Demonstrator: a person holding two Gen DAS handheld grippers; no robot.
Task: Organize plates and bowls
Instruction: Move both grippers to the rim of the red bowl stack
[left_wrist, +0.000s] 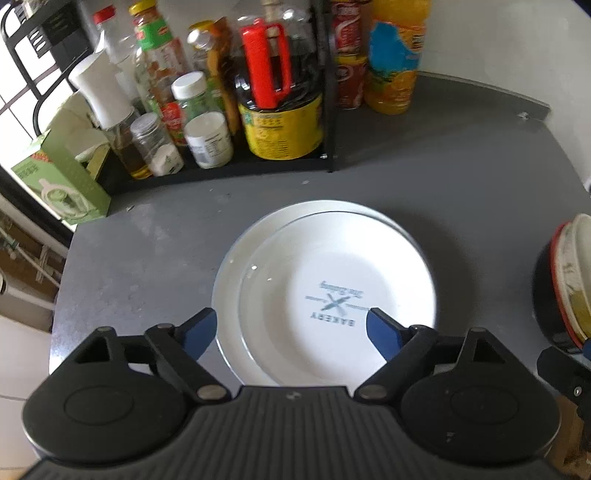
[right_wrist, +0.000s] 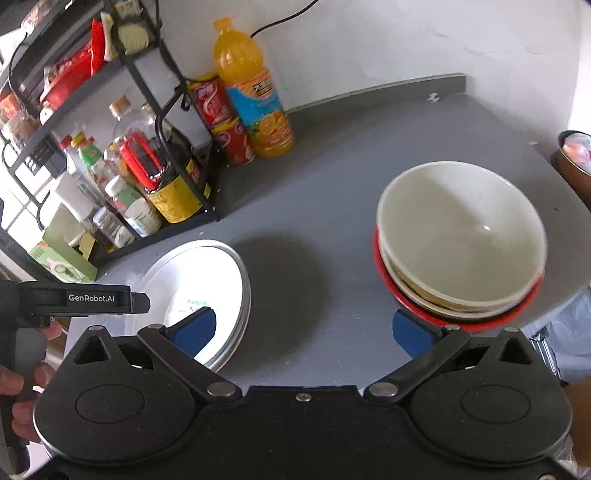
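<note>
A white plate with a "BAKERY" print (left_wrist: 332, 295) lies on a larger white plate (left_wrist: 236, 251) on the grey counter; the stack also shows in the right wrist view (right_wrist: 207, 273). My left gripper (left_wrist: 291, 328) is open and empty, hovering over the near edge of the plates. A stack of cream bowls (right_wrist: 461, 236) sits in a red-rimmed bowl (right_wrist: 384, 273) at the right; it shows at the right edge of the left wrist view (left_wrist: 569, 280). My right gripper (right_wrist: 306, 328) is open and empty, between the plates and the bowls.
A black rack (left_wrist: 328, 110) with bottles and jars stands at the back left. Cola cans (right_wrist: 225, 118) and an orange juice bottle (right_wrist: 255, 92) stand beside it. A green box (left_wrist: 62, 177) sits at the left counter edge. A brown bowl (right_wrist: 576, 158) is far right.
</note>
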